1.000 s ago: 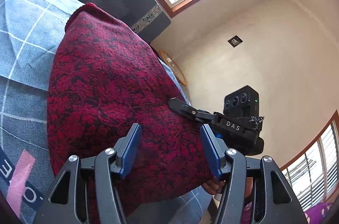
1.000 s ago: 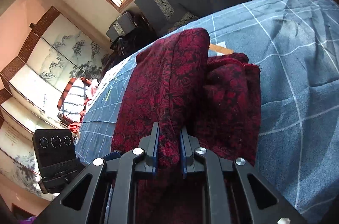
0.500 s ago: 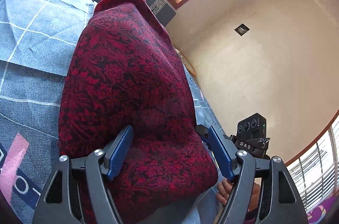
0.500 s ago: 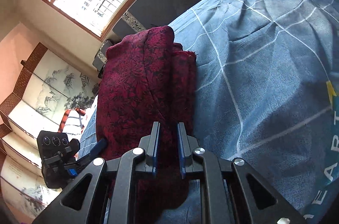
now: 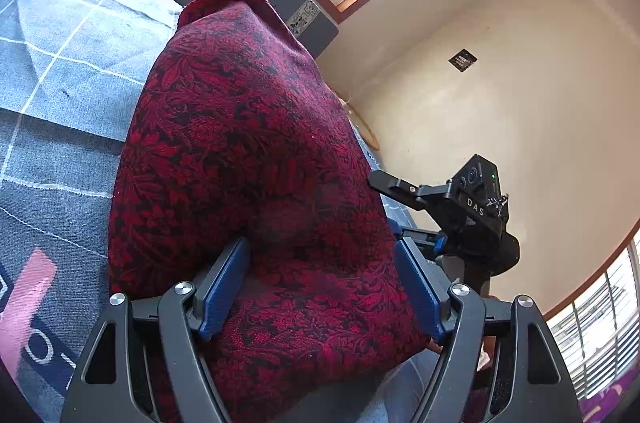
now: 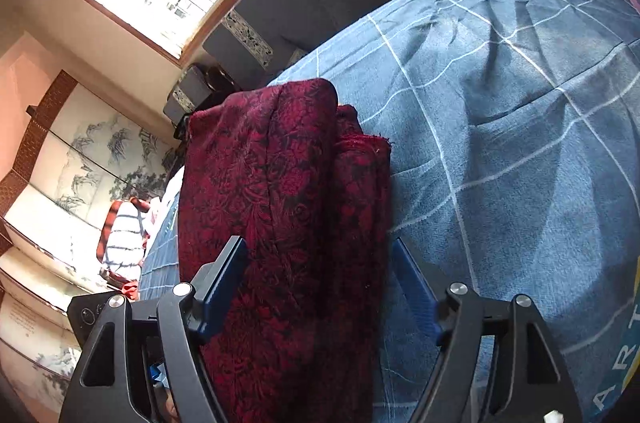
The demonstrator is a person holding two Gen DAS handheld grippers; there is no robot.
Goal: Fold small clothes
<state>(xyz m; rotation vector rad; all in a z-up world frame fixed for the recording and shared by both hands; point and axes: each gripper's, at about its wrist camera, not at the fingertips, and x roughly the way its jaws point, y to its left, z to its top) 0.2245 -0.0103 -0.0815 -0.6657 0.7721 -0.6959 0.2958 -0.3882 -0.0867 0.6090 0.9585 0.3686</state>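
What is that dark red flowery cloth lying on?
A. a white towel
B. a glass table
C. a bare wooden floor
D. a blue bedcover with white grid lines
D: the folded red cloth rests on the blue bedcover, whose white grid lines run out on both sides of it in both wrist views.

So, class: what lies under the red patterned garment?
The red patterned garment rests on a blue checked bedcover, visible all around it. Whatever is directly beneath the folded cloth stays hidden.
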